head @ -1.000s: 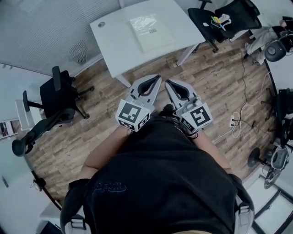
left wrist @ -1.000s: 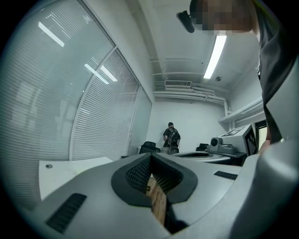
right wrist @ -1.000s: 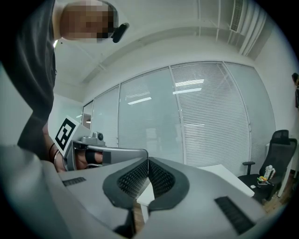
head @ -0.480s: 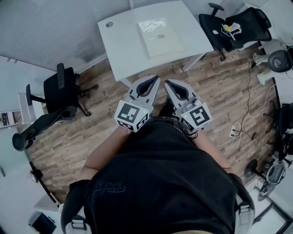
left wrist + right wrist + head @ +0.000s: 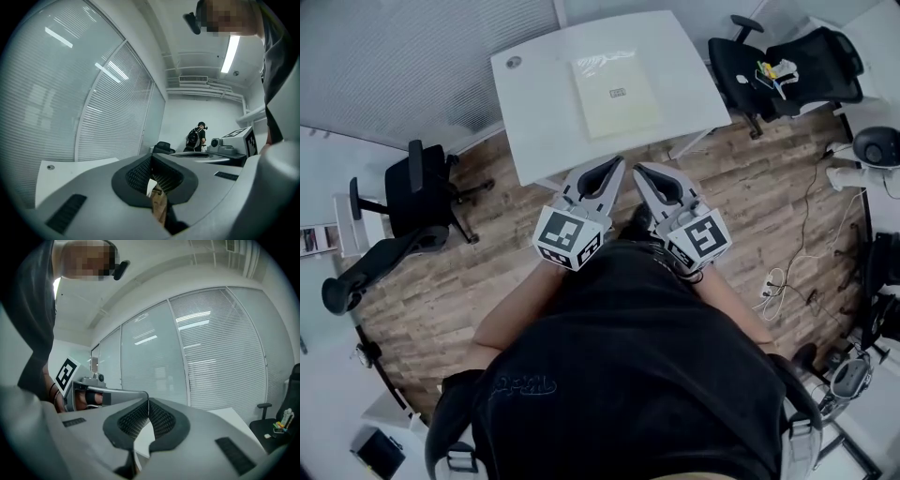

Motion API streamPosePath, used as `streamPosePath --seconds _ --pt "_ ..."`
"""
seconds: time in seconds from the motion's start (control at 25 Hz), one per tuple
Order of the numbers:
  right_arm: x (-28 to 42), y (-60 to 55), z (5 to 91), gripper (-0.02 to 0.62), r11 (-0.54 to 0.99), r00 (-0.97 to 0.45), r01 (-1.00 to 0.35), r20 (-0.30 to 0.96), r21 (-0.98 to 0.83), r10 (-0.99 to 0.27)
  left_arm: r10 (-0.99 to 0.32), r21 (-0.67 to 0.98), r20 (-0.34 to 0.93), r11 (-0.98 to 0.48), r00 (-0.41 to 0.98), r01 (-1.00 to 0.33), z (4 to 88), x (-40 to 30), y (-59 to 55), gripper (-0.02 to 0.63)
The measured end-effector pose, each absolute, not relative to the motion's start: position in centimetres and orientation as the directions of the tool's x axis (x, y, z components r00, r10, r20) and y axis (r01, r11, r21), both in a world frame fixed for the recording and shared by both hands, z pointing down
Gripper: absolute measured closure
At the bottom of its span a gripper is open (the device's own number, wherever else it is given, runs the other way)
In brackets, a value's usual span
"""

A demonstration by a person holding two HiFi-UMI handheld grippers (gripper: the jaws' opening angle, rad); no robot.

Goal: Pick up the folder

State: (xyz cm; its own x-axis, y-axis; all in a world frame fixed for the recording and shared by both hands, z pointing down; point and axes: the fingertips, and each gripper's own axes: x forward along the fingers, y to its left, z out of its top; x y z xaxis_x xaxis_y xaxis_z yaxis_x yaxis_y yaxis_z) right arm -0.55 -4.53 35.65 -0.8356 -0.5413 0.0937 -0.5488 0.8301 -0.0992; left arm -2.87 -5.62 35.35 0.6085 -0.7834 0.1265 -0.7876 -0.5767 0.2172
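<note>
— How far along are we with the folder (image 5: pixel 616 94)?
— Nothing done yet: it lies flat on the white counter (image 5: pixel 534 112), untouched
— And the grippers?
— Our left gripper (image 5: pixel 617 165) and right gripper (image 5: pixel 641 171) are both closed tight and empty, apart from the folder; the reach, grasp and lift are still ours to do

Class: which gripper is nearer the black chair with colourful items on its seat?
Right. In the head view the right gripper sits below and left of the chair. The left gripper lies beside it, further left, so farther from the chair.
</note>
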Motion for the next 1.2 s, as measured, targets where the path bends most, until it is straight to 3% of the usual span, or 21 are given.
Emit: streamPosePath --seconds 0.48,1.2 --pt "7.3 -13.7 36.2 0.574 0.865 -0.870 -0.491 0.114 -0.100 -0.480 -0.836 0.251 0.160 -0.480 0.525 -0.841 36.8 2.6 -14.1 0.592" --pt "9.8 -17.7 38.5 0.573 0.859 -0.868 -0.491 0.159 -0.146 -0.470 -0.878 0.276 0.239 -0.347 0.414 -0.896 40.8 -0.9 -16.8 0.592"
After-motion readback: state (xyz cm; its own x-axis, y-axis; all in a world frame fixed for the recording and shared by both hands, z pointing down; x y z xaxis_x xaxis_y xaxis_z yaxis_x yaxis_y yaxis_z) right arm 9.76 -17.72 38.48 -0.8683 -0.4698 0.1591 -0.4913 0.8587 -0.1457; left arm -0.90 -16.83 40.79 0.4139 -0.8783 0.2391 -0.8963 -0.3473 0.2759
